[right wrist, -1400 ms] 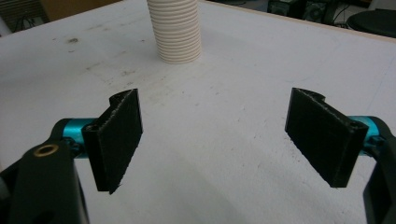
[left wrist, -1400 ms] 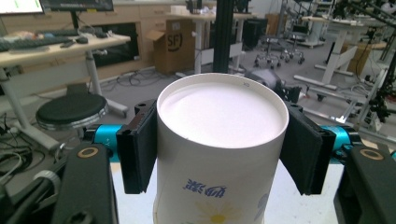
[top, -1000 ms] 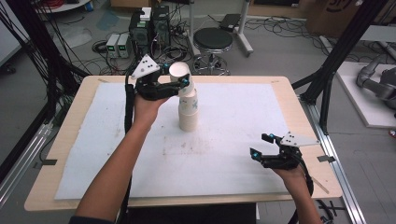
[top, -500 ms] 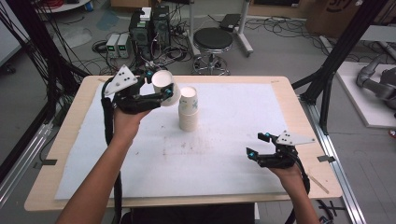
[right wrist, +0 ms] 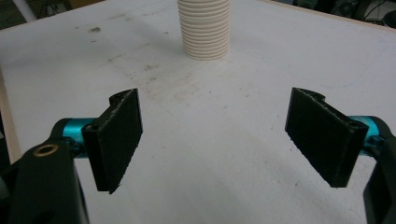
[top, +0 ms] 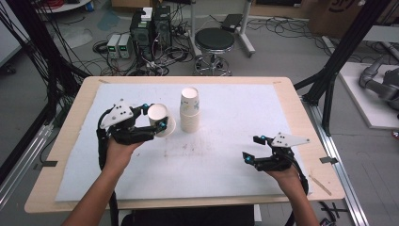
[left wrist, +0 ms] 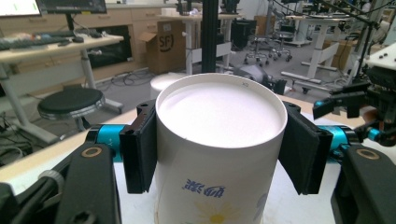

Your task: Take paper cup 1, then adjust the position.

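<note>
- The left gripper [top: 155, 121] sits over the left half of the table [top: 66, 141], just left of the stack of cups [top: 189, 113], with the person's left forearm coming up from the near edge.
- Its two black pads are pressed against opposite sides of a single paper cup [top: 159, 117] — closed on it, no gap to be seen at either pad in the left gripper view.
- That paper cup [left wrist: 219, 154] is upside down in the grip: its flat white bottom faces up, and blue print with a yellow flower shows on its wall below the pads.
- In the high view the held cup is tilted, its wide mouth low and toward the stack, close beside the stack; whether the two touch I cannot tell.
- The stack of cups stands upright on the white mat [top: 226, 160] a little left of the table's middle, toward the far side, mouth down; its ribbed rims [right wrist: 205, 32] show at the far end of the right gripper view.
- The right gripper [top: 258, 149] hangs low over the near right part of the mat, well apart from the stack.
- Its jaws stand wide open — bare mat between the pads [right wrist: 119, 140], nothing held.
- A round black stool [top: 214, 40] stands on the floor beyond the far edge of the table.
</note>
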`<state>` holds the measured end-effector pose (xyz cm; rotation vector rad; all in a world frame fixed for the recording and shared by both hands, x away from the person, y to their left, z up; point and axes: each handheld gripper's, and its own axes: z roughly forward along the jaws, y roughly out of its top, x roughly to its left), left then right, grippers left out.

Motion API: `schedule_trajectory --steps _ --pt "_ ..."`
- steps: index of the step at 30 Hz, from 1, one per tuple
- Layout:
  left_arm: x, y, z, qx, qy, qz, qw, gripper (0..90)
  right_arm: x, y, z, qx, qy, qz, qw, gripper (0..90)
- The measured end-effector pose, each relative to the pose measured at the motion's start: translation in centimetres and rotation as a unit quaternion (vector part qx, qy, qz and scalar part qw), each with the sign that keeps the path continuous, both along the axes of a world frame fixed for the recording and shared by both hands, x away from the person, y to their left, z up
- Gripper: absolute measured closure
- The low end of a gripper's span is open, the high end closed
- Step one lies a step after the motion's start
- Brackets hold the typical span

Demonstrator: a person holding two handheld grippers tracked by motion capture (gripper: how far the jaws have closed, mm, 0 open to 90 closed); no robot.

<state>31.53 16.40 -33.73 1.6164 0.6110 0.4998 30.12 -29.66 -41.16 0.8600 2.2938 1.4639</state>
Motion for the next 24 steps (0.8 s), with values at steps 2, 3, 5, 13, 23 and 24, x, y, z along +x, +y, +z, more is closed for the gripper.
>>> schedule_trajectory --steps 2,3,5,13,23,24 --pt "-0.2 -0.1 -0.5 -0.002 0.005 -0.007 1.0000 36.4 0.0 0.2 0.2 -0.003 0.000 0.001 1.0000 19.5" --pt "-0.3 -0.3 -0.7 0.000 0.006 -0.011 0.9999 36.4 0.1 0.3 0.3 -0.004 -0.001 -0.001 1.0000 19.5" --pt "-0.5 -0.5 -0.9 0.001 0.008 -0.018 0.9998 36.3 0.2 0.5 0.5 -0.001 -0.004 0.004 1.0000 19.5" --pt "-1.0 -1.7 -1.6 0.003 0.017 -0.061 0.9980 36.3 0.5 2.3 1.1 0.013 -0.009 0.046 0.9988 19.6" --pt "-1.6 -3.1 -2.6 0.007 0.022 -0.104 0.9943 36.2 0.6 4.9 1.6 0.019 -0.019 0.101 0.9946 19.6" --pt "-1.7 -3.2 -2.7 0.007 0.022 -0.109 0.9938 36.2 0.6 5.6 1.7 0.019 -0.022 0.113 0.9931 19.6"
